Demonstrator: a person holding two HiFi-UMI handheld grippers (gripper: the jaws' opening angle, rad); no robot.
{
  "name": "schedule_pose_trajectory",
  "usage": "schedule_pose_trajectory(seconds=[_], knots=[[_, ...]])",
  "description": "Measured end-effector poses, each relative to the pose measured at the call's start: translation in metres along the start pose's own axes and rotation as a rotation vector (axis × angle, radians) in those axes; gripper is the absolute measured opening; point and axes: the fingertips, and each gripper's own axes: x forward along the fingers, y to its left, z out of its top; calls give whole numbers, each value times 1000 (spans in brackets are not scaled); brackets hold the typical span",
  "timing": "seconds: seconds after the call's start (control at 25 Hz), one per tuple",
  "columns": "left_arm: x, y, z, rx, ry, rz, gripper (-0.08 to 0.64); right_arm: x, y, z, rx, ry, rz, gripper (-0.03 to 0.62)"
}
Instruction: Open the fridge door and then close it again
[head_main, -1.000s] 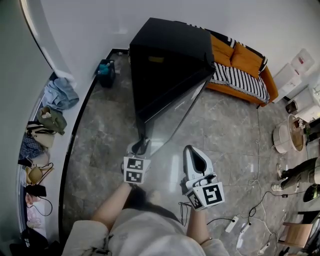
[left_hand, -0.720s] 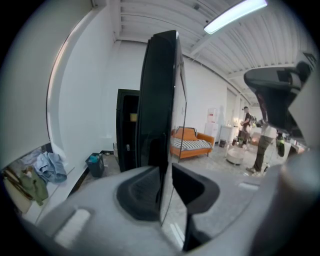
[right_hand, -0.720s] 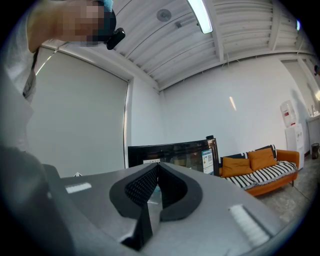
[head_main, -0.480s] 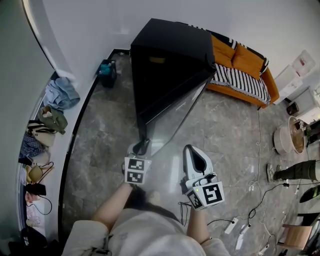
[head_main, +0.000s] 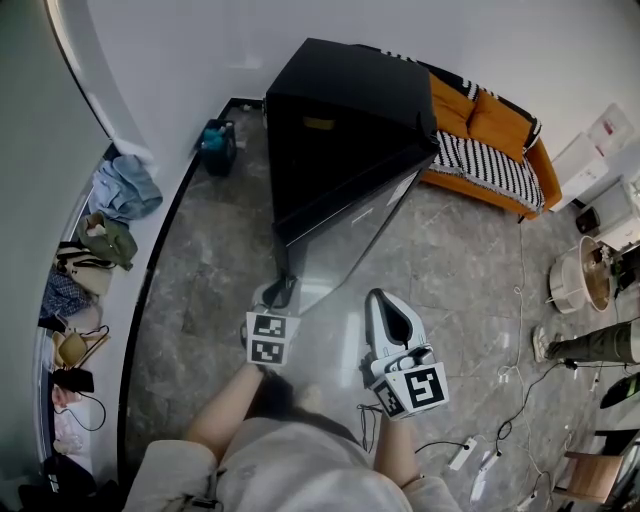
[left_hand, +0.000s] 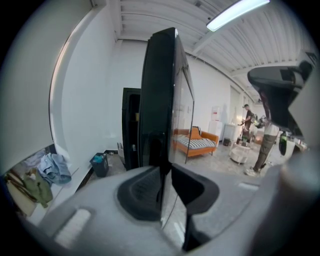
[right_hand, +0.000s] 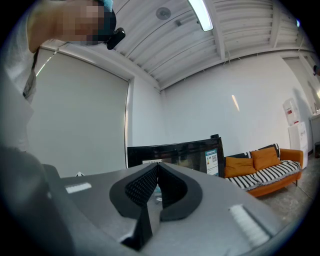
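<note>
A tall black fridge (head_main: 345, 110) stands on the grey stone floor. Its glass door (head_main: 350, 235) is swung partly out, hinged at the right. My left gripper (head_main: 283, 292) is shut on the door's free edge. In the left gripper view that edge (left_hand: 159, 125) runs upright between the pads, with the fridge body (left_hand: 131, 125) behind it to the left. The left jaws have just been closing with the door edge between them. My right gripper (head_main: 388, 305) hangs beside the door, apart from it. It is shut on nothing, and its tips (right_hand: 157, 167) meet.
An orange sofa (head_main: 490, 140) with a striped blanket stands behind the fridge. A dark bin (head_main: 214, 145) sits by the wall. Clothes and bags (head_main: 115, 190) lie along the left. Cables and a power strip (head_main: 465, 450) trail at the right, near a person's legs (head_main: 590, 345).
My left gripper has shifted slightly with the door edge in its grip. The right gripper has stayed where it was. The person's legs at the right have moved.
</note>
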Motion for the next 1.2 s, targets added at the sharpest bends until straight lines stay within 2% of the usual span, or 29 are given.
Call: schedule_pose_trajectory(seconds=[0.52, 1.2], knots=[[24, 52, 15, -20, 12, 23, 87, 35, -3, -2, 9, 8, -9, 0], [67, 116, 38, 15, 13, -7, 100, 86, -10, -8, 17, 25, -47, 0]])
